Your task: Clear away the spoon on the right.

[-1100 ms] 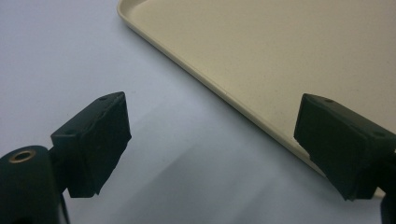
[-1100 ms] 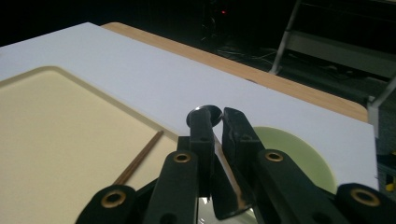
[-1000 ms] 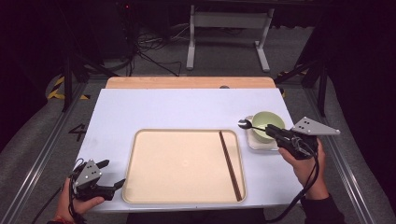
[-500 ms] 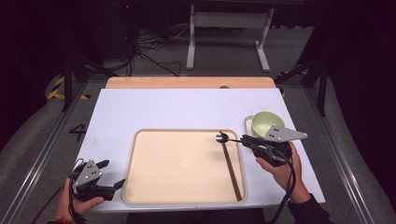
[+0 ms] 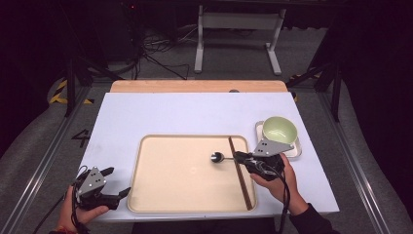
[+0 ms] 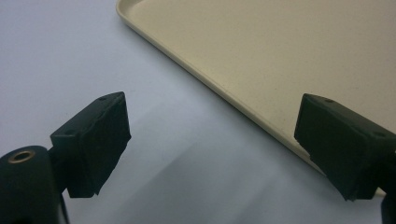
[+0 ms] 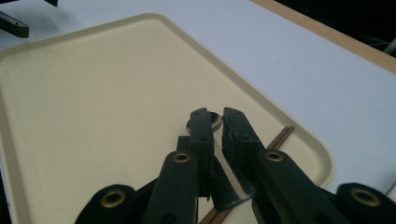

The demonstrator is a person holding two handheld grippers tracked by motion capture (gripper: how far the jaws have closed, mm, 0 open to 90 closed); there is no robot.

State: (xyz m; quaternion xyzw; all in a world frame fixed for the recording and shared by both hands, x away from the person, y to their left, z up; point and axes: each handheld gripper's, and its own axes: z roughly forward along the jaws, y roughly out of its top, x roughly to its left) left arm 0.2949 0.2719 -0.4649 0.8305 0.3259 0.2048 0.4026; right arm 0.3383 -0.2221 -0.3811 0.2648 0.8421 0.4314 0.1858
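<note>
Spoon [image 5: 216, 157] gripped in right tongs [image 5: 237, 156], moved from bowl [image 5: 279, 129] to over tray [image 5: 146, 204]; placement likely next. Left tongs [image 5: 118, 183] wide, idle.

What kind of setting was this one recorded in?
Probably a lab or studio recording bench, not a home: a white-topped table on a metal frame, loose cables on grey floor, dark surroundings.

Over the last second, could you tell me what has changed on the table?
The right gripper, shut on a spoon, carried it from over the bowl leftward and toward the person, out over the tray. Left gripper, chopsticks, bowl and tray stayed put.
</note>
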